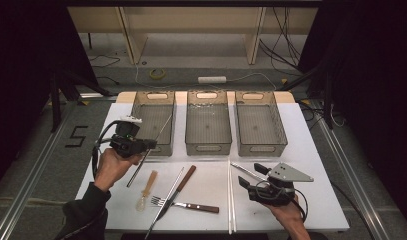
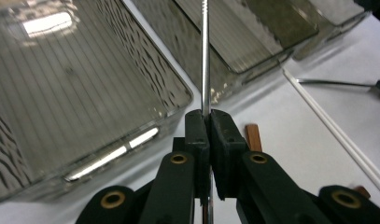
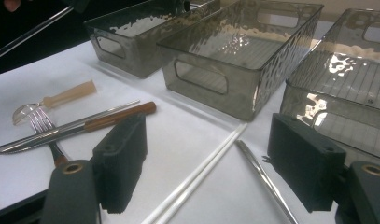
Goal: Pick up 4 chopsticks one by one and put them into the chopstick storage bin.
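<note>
Right gripper point(image 1: 247, 176) low, jaws spread; left gripper point(image 1: 150, 145) raised, jaws pinching metal chopstick point(image 2: 205, 56).

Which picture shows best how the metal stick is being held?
The left gripper view: the metal stick sits pinched between the shut jaws, close up. The high view shows it small, slanting over the left bin. The right gripper view catches it dimly in the top corner.

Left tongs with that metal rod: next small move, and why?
Probably carry it forward over the left bin and lower it in. The left tongs are shut on the metal rod, which hangs lifted at that bin's near right corner, tip already above it; the right tongs rest open.
</note>
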`<state>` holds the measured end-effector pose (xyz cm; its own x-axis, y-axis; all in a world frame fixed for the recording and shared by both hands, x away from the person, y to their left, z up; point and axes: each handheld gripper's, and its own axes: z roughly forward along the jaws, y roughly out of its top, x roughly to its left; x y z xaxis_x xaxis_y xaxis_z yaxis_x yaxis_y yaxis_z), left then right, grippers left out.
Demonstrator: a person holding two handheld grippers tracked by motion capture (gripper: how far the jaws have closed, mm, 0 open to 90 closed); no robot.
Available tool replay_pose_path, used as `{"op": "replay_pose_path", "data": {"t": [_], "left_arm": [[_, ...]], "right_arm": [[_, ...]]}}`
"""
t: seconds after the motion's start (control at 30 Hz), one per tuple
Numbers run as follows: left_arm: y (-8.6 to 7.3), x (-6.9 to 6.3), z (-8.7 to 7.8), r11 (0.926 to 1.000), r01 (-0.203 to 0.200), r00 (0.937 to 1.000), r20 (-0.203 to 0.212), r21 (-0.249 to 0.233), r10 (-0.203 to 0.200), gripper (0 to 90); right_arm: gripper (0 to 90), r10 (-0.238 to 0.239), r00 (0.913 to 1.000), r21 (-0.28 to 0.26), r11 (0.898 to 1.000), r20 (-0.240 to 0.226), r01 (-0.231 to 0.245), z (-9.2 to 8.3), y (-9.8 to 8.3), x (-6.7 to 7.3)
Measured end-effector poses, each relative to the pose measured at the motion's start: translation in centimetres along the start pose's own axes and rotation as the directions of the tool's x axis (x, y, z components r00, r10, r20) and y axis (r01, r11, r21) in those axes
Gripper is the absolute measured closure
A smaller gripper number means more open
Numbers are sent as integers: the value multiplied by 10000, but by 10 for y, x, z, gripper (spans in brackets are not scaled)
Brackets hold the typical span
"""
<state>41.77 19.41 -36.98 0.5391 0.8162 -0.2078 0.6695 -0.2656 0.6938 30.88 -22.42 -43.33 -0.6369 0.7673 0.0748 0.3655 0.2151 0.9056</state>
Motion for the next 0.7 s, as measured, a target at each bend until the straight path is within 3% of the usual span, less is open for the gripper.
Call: {"op": "replay_pose_path", "data": {"t": [0.37, 0.7], "left_arm": [[25, 25, 2, 9986, 184, 9988, -437, -489, -205, 856], [46, 53, 9, 9933, 592, 9949, -758, -990, -669, 856]], "right_arm": [[294, 8, 10000, -21, 10000, 3, -8, 0, 0, -1], [295, 18, 10000, -49, 10000, -17, -18, 0, 0, -1]]}}
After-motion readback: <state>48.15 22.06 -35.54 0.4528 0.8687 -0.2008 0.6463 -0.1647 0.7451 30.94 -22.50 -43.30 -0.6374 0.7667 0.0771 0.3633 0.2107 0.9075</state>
